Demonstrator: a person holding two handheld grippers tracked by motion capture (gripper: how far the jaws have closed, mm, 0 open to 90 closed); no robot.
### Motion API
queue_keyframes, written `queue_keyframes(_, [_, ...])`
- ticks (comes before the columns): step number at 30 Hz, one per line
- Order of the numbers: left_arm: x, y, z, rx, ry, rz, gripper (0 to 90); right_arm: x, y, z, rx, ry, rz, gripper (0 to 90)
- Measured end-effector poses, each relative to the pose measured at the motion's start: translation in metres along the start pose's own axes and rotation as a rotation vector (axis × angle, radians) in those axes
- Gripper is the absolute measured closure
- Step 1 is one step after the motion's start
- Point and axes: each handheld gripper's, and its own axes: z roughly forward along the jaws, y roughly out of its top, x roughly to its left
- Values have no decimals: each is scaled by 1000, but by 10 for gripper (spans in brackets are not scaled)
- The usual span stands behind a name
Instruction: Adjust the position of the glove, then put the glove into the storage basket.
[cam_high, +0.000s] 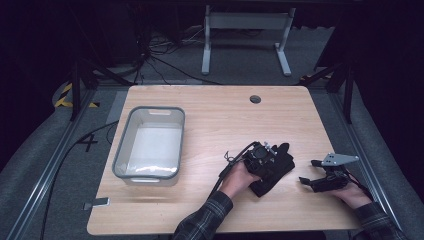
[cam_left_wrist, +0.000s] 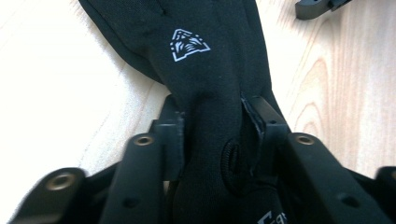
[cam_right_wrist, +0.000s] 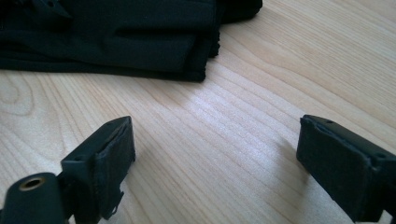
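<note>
At a light wooden surface (cam_high: 215, 120), we see the left hand-held gripper (cam_left_wrist: 219, 126) pinching a black glove (cam_left_wrist: 210, 70), its two pads pressing the fabric from either side just below a white triangular logo (cam_left_wrist: 189, 45). The glove lies flat near the front right of the surface, its fingers pointing away from the person, well apart from the grey plastic bin (cam_high: 149, 144) that stands empty to the left.

The right hand-held gripper (cam_right_wrist: 215, 158) rests low over bare wood just beside the glove, its jaws standing wide apart with nothing between them.

We judge the work in hand to be lifting the glove, perhaps toward the bin. The risk lies in the grip itself: the pads have bunched soft cloth near the cuff end, and only one layer may be caught, so the glove could slide free as it rises. The long, limp remainder would hang and swing, and might drag across the surface or catch the bin's rim. The right hand-held gripper sits close enough that a sideways sweep of the glove could brush it. A second glove may lie beneath; we cannot tell.
</note>
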Motion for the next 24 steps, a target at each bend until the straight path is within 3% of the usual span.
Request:
queue_keyframes(5, [4,-1,-12,-7,5,-17,674,0,0,0,0,0,0,119])
queue_keyframes(12, [10,-5,-52,-73,33,-51,675,0,0,0,0,0,1,120])
queue_keyframes(16, [14,-11,-77,-112,63,-76,675,0,0,0,0,0,0,119])
queue_keyframes(24, [21,-25,-119,-133,131,-122,675,0,0,0,0,0,0,119])
